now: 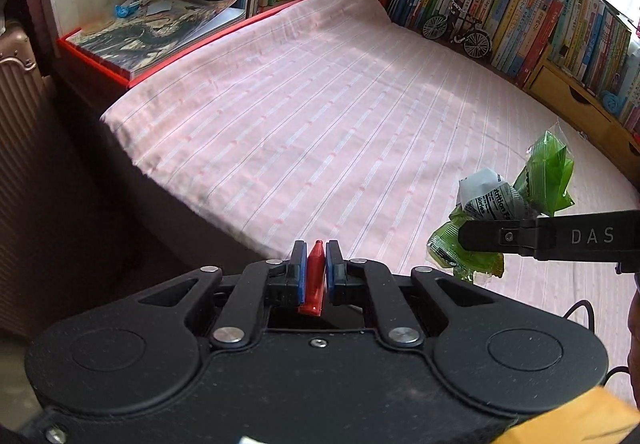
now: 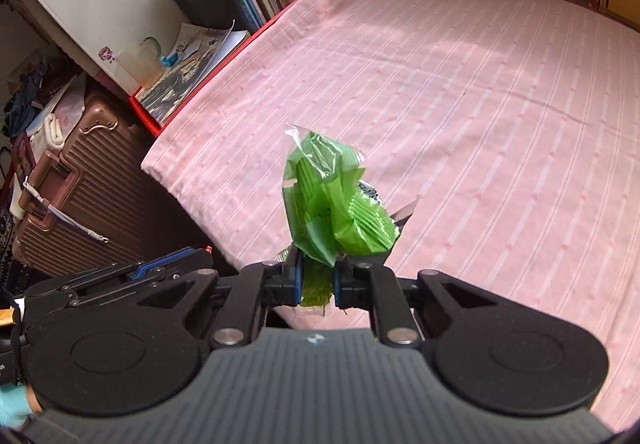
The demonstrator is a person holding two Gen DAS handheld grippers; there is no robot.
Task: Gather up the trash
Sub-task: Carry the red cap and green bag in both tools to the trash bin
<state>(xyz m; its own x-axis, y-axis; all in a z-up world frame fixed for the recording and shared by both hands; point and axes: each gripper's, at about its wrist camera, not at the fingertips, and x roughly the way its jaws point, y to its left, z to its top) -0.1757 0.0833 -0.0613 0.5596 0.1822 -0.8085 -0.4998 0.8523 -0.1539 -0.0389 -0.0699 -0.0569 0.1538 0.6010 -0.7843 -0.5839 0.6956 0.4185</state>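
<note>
We have both pickups done: left gripper (image 1: 316, 276) fingers clamp a red wrapper (image 1: 314, 278), right gripper (image 2: 316, 280) fingers clamp green wrappers (image 2: 336, 203), pink bedsheet (image 1: 340, 123) looks bare, binning remains.

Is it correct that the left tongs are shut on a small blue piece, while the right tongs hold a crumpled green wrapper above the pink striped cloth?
Not quite: the piece in the left tongs is red, not blue, as the left wrist view shows. The right tongs do hold the crumpled green wrapper above the pink striped cloth.
</note>
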